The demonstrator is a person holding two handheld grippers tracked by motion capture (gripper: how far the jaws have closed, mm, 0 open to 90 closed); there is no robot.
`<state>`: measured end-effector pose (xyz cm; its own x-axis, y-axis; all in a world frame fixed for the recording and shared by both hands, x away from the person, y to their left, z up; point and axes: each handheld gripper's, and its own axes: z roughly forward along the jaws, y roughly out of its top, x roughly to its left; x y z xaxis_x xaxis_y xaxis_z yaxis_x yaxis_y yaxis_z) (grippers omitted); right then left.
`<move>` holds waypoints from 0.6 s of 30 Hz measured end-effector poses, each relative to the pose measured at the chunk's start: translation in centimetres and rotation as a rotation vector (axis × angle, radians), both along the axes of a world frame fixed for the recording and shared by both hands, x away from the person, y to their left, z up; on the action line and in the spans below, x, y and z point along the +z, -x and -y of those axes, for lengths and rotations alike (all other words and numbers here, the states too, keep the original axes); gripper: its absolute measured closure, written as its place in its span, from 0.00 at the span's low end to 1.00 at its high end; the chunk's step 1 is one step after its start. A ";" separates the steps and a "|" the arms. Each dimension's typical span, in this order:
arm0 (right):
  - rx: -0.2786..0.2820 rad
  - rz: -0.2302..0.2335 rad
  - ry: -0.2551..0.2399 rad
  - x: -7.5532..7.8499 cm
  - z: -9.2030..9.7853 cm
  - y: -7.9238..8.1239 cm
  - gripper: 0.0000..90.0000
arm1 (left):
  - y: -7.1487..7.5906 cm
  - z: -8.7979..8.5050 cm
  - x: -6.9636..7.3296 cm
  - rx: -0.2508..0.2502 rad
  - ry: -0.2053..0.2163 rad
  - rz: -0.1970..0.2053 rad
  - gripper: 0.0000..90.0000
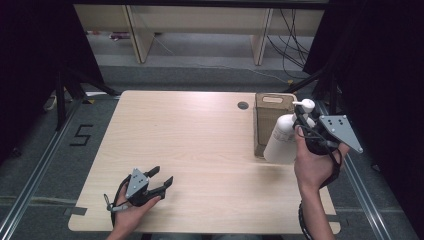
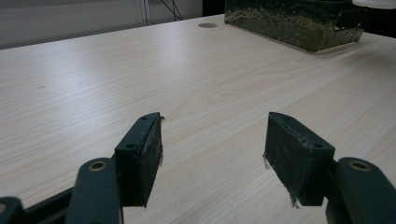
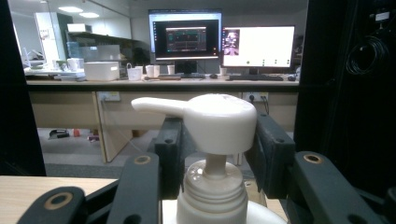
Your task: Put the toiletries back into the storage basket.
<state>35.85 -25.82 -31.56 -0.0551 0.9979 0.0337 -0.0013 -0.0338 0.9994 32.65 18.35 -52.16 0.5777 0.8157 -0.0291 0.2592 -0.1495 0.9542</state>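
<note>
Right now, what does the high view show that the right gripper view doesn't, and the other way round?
High view: the left gripper, jaws open, near the table's front edge, and the brown box beside the bottle.
Right gripper view: a desk with two lit monitors in the room beyond, and the pump's spout up close.
Both: the white pump bottle, with the right gripper closed around its pump head.

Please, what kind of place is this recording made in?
Probably an office-like lab or workroom. Two lit monitors stand on a long desk, loose cables hang beside the light wooden table, and the floor bears a taped number mark.
</note>
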 end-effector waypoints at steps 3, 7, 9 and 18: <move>-0.006 0.005 0.009 0.2 0.2 -0.3 0.67 | 0.0 0.0 0.0 0.000 -0.001 -0.002 0.40; -0.010 0.010 0.007 0.5 0.3 -0.6 0.67 | 0.0 0.0 0.0 0.000 0.000 0.000 0.40; -0.012 0.012 0.007 0.7 0.4 -0.8 0.67 | 0.0 0.0 0.0 0.000 0.000 -0.001 0.40; -0.024 0.016 0.014 1.0 0.6 -1.6 0.67 | 0.0 0.0 0.0 0.000 0.000 -0.001 0.40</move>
